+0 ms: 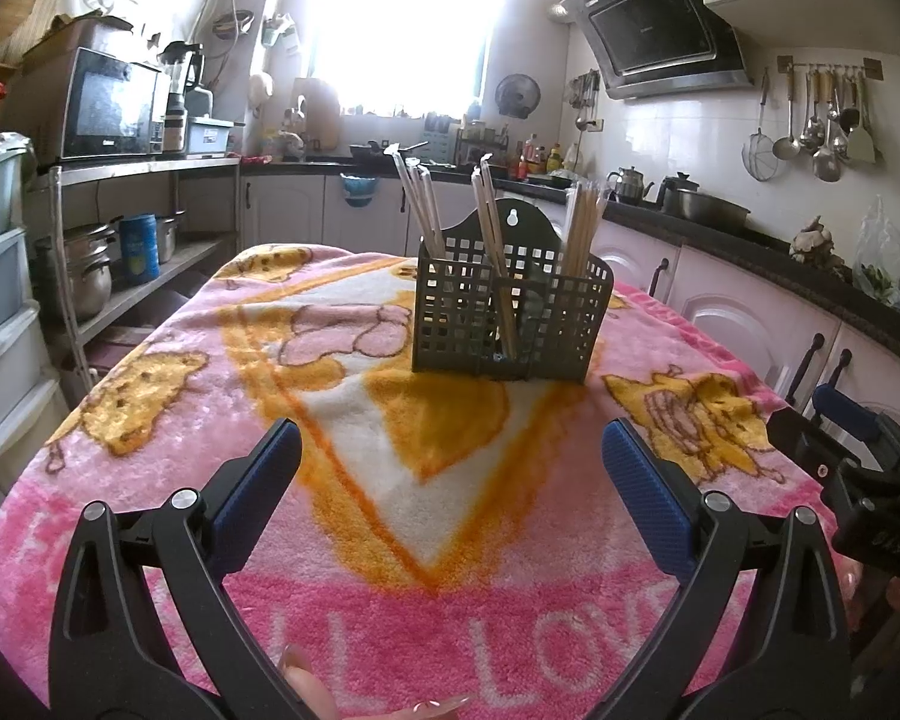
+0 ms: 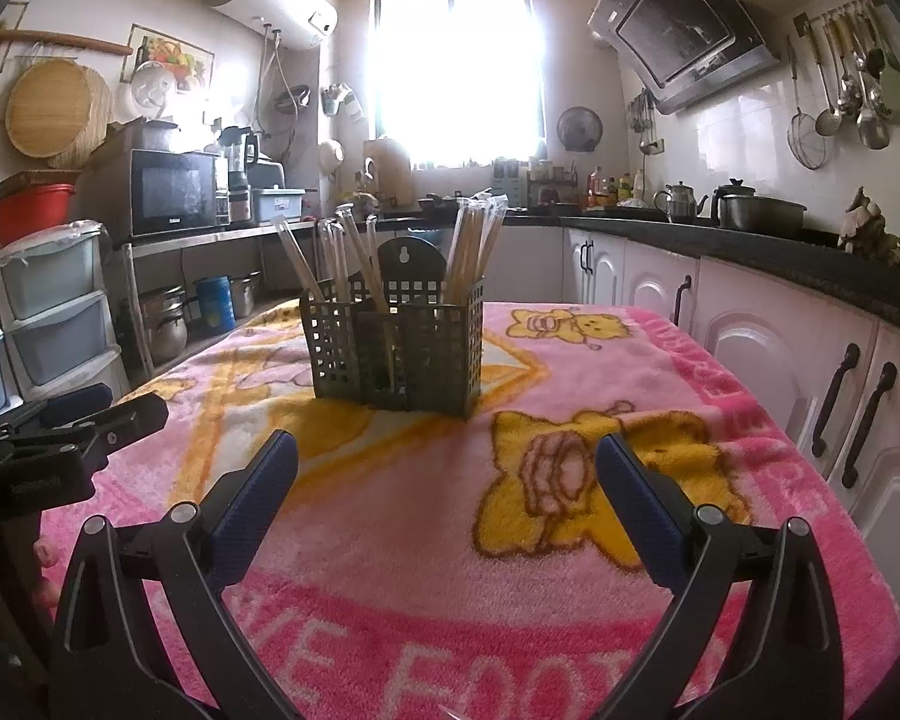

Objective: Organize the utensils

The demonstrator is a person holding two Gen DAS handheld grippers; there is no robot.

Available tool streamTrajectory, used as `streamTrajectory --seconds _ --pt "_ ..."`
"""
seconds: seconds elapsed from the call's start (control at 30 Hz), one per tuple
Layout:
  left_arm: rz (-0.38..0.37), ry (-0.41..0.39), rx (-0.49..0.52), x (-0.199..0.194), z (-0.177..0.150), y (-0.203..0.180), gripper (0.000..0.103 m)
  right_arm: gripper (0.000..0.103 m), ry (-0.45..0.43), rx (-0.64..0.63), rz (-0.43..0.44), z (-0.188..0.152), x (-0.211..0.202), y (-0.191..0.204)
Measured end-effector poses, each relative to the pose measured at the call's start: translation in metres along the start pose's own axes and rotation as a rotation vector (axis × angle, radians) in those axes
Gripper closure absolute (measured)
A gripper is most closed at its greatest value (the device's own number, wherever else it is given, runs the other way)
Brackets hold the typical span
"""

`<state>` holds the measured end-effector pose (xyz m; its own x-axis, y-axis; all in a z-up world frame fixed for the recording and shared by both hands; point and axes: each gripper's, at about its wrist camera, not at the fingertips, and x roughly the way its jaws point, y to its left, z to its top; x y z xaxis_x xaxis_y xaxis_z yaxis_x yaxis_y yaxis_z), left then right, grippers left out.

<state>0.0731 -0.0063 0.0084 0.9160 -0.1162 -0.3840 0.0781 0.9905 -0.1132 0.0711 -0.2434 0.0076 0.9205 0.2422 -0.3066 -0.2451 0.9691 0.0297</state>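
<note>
While both tongs gape empty, the caddy stands mid-blanket.
Left tongs and right tongs hover near; chopsticks, seemingly wrapped, fill its compartments.

- Right tongs: jaws wide apart, blue ribbed pads, nothing between them, over the counter.
- Counter covered by a pink fleece blanket with yellow cartoon bears.
- Dark grey perforated plastic utensil caddy stands upright mid-counter, ahead of the tongs, well apart from them.
- Plastic-wrapped wooden chopsticks stand in its compartments, leaning outward; exact count unclear.
- Left tongs at the left edge, black arms, blue pad; jaw gap hard to read.
</note>
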Motion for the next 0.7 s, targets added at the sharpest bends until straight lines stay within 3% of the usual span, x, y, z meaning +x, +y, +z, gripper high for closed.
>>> streamTrajectory --seconds 0.7 --pt "0.001 0.0 0.002 0.0004 -0.0004 -0.0008 0.011 0.006 0.01 0.01 0.005 -0.0045 0.0028 -0.0009"
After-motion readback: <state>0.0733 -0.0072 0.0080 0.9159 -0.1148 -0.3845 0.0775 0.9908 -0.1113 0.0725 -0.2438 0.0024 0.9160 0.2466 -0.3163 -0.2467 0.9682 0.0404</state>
